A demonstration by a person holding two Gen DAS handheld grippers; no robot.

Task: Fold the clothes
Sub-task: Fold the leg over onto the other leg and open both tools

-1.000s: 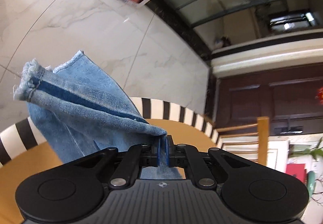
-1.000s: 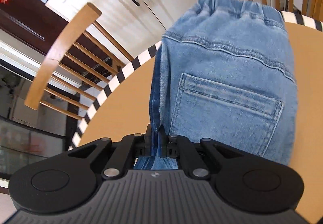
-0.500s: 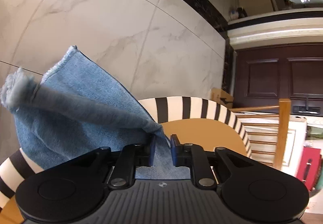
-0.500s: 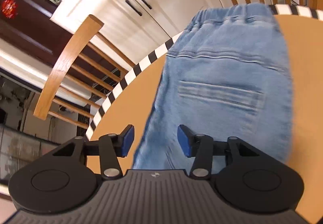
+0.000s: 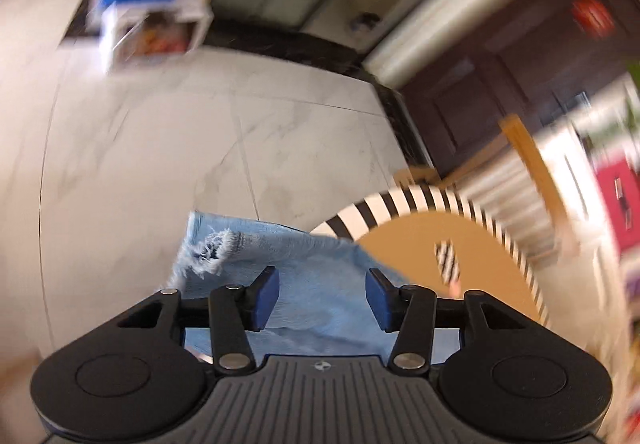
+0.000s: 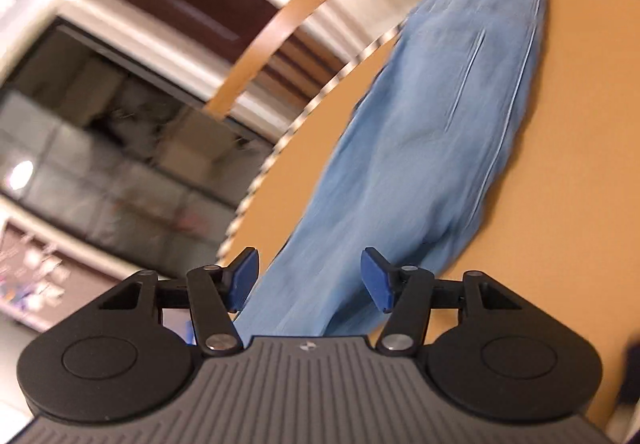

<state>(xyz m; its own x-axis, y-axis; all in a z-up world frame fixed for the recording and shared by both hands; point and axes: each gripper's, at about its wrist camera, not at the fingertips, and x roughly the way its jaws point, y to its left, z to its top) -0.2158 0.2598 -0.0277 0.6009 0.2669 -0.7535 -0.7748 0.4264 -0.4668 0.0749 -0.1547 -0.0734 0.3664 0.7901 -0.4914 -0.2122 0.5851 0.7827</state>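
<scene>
One round wooden table [image 6: 580,171] with a striped rim, bearing a pair of light blue jeans [image 6: 420,147] laid lengthwise across its top. Long axis running from the elastic waistband at the table's far edge, in the right wrist view, toward the near side; frayed leg hems [image 5: 218,248] overhanging the table's rim above the marble floor [image 5: 160,163], in the left wrist view. Both views blurred, so seams and pocket hard to read. Left gripper [image 5: 320,298] near the hem end of the table, jaws opening, spread wide, denim lying between and below the blue pads but not pinched. Right gripper [image 6: 308,280] over the near part of the table, jaws likewise opening, cloth beneath, nothing clamped. Judged step: letting go after laying the legs together, ahead of a crosswise fold. To do it well: lift clear without snagging the fabric, then regrip both layers at the hems, carry them toward the waistband end of the table, keeping edges aligned and the cloth flat.
</scene>
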